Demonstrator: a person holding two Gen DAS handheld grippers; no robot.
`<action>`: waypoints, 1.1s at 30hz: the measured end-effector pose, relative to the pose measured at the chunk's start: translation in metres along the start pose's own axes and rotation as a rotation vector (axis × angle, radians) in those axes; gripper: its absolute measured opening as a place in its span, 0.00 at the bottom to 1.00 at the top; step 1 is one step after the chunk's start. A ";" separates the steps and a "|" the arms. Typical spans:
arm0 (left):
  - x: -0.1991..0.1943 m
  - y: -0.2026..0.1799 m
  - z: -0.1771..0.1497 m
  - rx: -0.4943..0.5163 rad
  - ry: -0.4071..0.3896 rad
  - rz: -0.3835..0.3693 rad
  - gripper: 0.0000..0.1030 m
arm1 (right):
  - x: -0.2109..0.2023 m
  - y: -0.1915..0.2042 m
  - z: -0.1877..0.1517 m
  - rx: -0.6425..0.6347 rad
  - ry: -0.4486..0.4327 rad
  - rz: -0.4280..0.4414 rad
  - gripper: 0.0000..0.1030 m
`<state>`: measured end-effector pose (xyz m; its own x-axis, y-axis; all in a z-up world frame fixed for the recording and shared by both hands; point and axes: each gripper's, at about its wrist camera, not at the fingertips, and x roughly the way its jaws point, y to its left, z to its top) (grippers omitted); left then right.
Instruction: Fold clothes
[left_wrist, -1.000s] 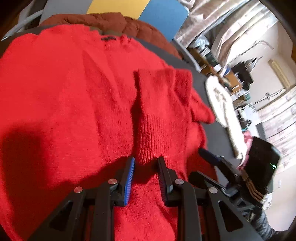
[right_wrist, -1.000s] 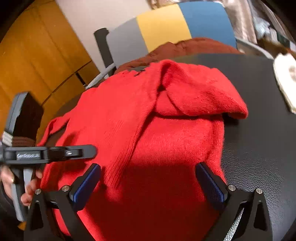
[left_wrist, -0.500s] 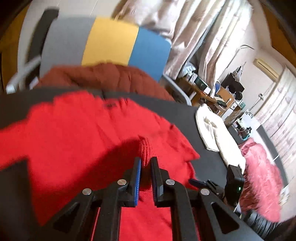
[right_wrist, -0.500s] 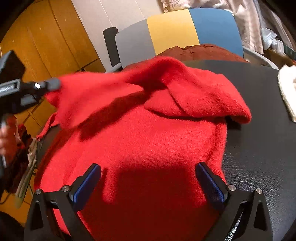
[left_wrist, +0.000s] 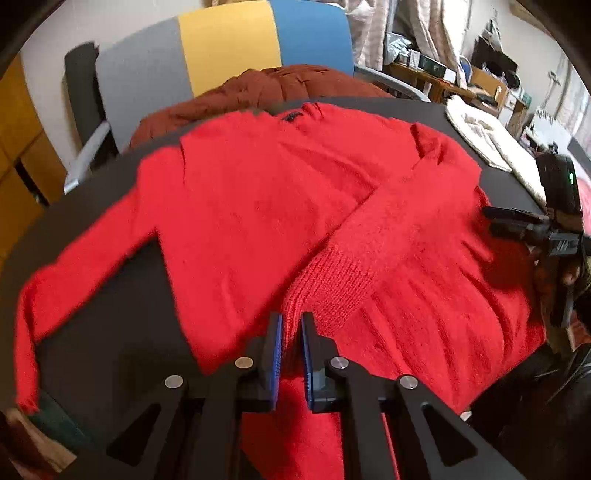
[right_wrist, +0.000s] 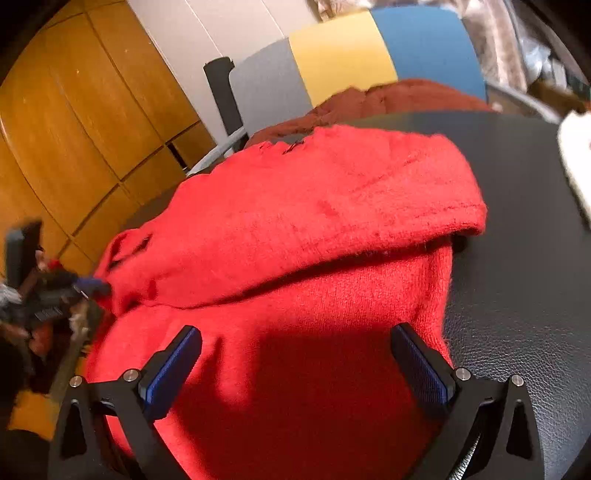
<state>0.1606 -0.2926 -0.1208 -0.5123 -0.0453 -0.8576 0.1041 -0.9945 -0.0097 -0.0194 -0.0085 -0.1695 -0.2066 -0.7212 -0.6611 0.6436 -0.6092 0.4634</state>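
A red sweater (left_wrist: 258, 206) lies spread over the dark tabletop (right_wrist: 524, 229), one sleeve trailing off toward the left edge. The left tongs (left_wrist: 291, 332) are pinched nearly together on the ribbed cuff (left_wrist: 328, 291) of the other sleeve, drawn across the sweater's body. The right tongs (right_wrist: 295, 354) stand wide, hovering over the hem and gripping nothing. A striped chair (left_wrist: 229, 48) stands behind.

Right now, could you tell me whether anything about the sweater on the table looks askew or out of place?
Yes. The red sweater lies unevenly: one sleeve trails off the black table edge, while the left gripper is shut on the other sleeve's ribbed cuff, drawn diagonally across the body.
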 end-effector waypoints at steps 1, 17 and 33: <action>0.001 0.000 -0.002 -0.017 -0.005 -0.011 0.08 | -0.007 -0.002 0.006 0.009 0.002 0.001 0.90; -0.008 0.005 0.004 -0.125 -0.099 -0.081 0.08 | 0.059 -0.006 0.125 -0.276 0.190 -0.288 0.75; -0.019 0.022 0.069 -0.100 -0.191 -0.082 0.08 | 0.036 -0.052 0.140 -0.144 0.064 -0.385 0.07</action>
<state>0.1143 -0.3198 -0.0692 -0.6733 0.0084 -0.7393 0.1350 -0.9817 -0.1341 -0.1632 -0.0489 -0.1350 -0.4091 -0.4250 -0.8075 0.6254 -0.7750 0.0910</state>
